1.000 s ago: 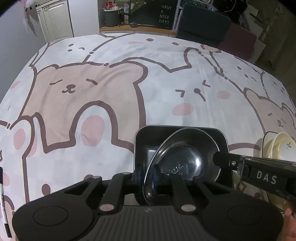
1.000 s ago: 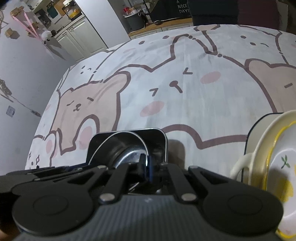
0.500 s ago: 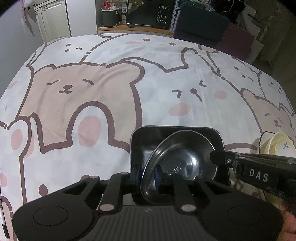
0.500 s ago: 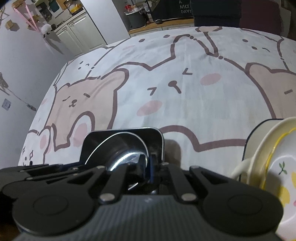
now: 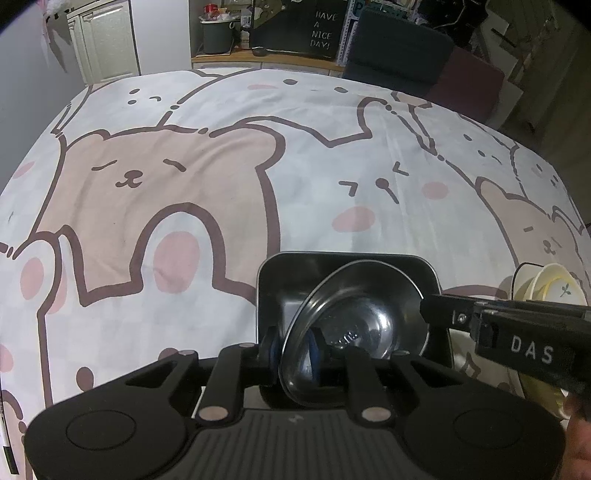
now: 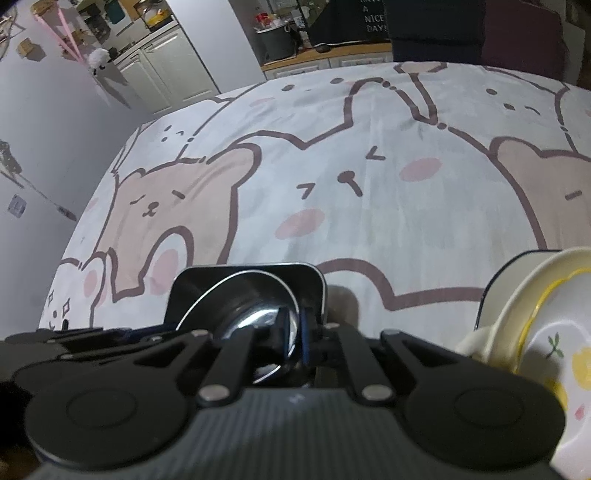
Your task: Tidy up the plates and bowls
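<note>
Left wrist: round steel bowl (image 5: 354, 325) is seated tilted in black square tray (image 5: 273, 288); its rim is straddled by opening left gripper (image 5: 291, 354) and opening right gripper (image 6: 293, 343), pad contact unclear.

We read "HAVE A NICE DAY!" on the black board (image 5: 323, 29) at twelve o'clock, and "DAS" on the right gripper (image 5: 424, 315) at three o'clock.

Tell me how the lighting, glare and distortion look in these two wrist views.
Left wrist view: dim room, fisheye bends the tablecloth, soft glare inside the steel bowl. Right wrist view: same bowing, a bright highlight on the bowl's base, gripper body near the lens slightly soft.
</note>
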`<state>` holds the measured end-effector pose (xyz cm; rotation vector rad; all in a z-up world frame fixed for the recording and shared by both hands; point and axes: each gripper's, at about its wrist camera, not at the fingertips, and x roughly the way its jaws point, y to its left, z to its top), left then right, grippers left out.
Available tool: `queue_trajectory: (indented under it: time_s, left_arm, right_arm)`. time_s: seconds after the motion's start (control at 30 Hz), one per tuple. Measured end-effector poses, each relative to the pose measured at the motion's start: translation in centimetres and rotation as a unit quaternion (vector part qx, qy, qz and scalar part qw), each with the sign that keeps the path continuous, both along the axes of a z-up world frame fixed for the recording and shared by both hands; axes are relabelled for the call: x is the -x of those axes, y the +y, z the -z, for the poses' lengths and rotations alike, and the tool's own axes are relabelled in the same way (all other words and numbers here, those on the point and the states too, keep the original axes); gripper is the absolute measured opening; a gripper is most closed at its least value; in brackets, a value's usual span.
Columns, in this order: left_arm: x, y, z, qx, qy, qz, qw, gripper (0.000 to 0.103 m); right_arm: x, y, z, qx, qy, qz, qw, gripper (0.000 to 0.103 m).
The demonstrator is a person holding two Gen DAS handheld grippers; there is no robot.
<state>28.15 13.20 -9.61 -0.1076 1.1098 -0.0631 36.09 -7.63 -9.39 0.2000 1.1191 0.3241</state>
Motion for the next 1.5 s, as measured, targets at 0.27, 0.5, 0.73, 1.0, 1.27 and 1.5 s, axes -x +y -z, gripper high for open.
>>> queue_trajectory:
  time_s: [0.27,0.5,0.73,1.0,1.27,1.5]
  left_arm:
    - [0.5,-0.1,-0.6,0.005,-0.006,0.003,1.0,0.026]
    - [1.0,0.4,-2.0,0.021,-0.03,-0.001,0.9993,0.035]
    - [1.3,1.0,-3.4,0.031,-0.056,-0.002,0.9979,0.07]
    - [1.5,2.5,-3.1,0.02,-0.069,-0.002,0.9974,0.103]
    - [0.5,5.7,-2.3,0.035,-0.044,-0.037,0.9977,0.098]
    - [-0.4,5.4,-1.5,0.056,-0.019,-0.018,0.9981,0.045]
  right_arm:
    - [0.7,0.1,-0.8,0.01,-0.01,-0.016,1.0,0.035]
    - [1.4,-0.3,-2.0,0.015,-0.036,-0.03,0.999,0.059]
    - [1.9,-1.4,-3.1,0.019,-0.059,-0.033,0.998,0.093]
    - [2.3,-2.8,-3.1,0.003,-0.065,-0.024,0.998,0.103]
    - [0.9,-3.7,-1.3,-0.004,-0.004,0.0,1.0,0.068]
    - [0.1,-2.8,0.2,-0.008,0.032,-0.006,0.999,0.035]
